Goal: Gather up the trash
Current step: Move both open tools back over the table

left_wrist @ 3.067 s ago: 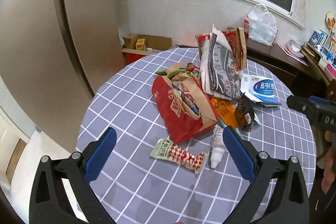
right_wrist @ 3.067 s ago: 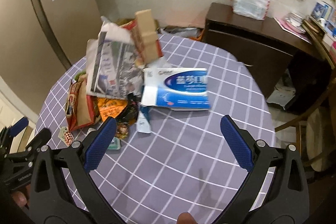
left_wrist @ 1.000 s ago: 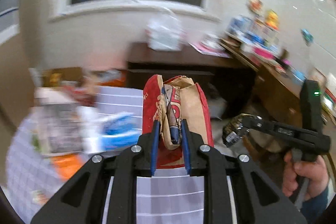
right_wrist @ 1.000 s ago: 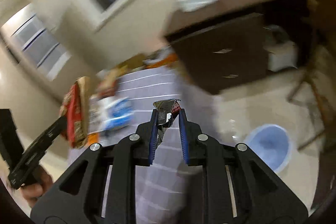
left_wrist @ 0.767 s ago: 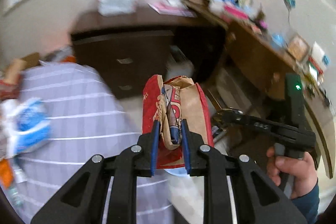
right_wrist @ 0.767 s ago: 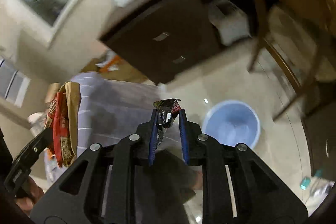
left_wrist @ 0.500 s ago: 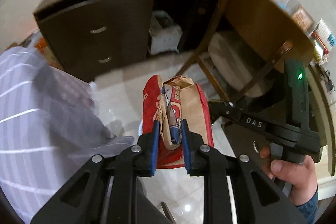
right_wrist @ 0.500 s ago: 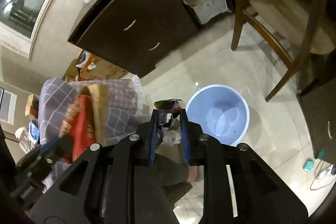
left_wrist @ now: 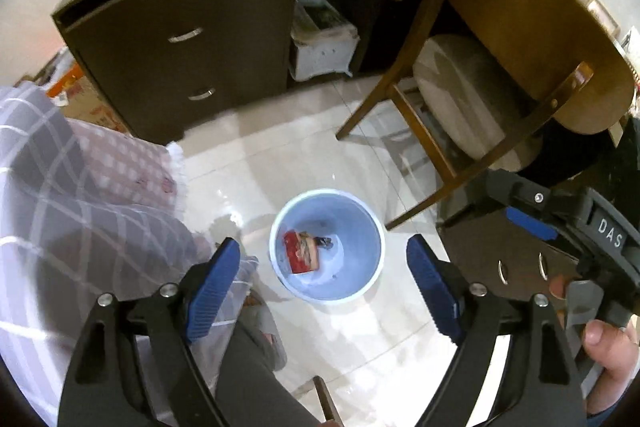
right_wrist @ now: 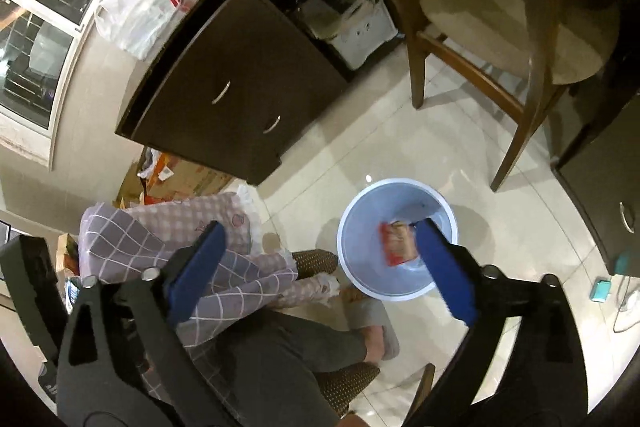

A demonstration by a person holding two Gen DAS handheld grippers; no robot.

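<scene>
A light blue trash bin (left_wrist: 280,259) stands on the tiled floor below both grippers, and it also shows in the right wrist view (right_wrist: 360,219). Inside it lie the red paper bag (left_wrist: 302,251) and a small dark wrapper (left_wrist: 325,242); the red bag also shows in the right wrist view (right_wrist: 396,243). My left gripper (left_wrist: 324,287) is open and empty above the bin. My right gripper (right_wrist: 324,267) is open and empty above the bin; it appears at the right edge of the left wrist view (left_wrist: 532,223).
The table's grey checked cloth (left_wrist: 60,195) hangs at the left. A dark drawer cabinet (left_wrist: 188,39) stands behind, a wooden chair (left_wrist: 472,99) to the right. The person's legs and slippers (right_wrist: 372,331) are beside the bin.
Both grippers swung from the table to above the bin and opened. The red paper bag and the dark wrapper left the jaws and now lie in the bin.
</scene>
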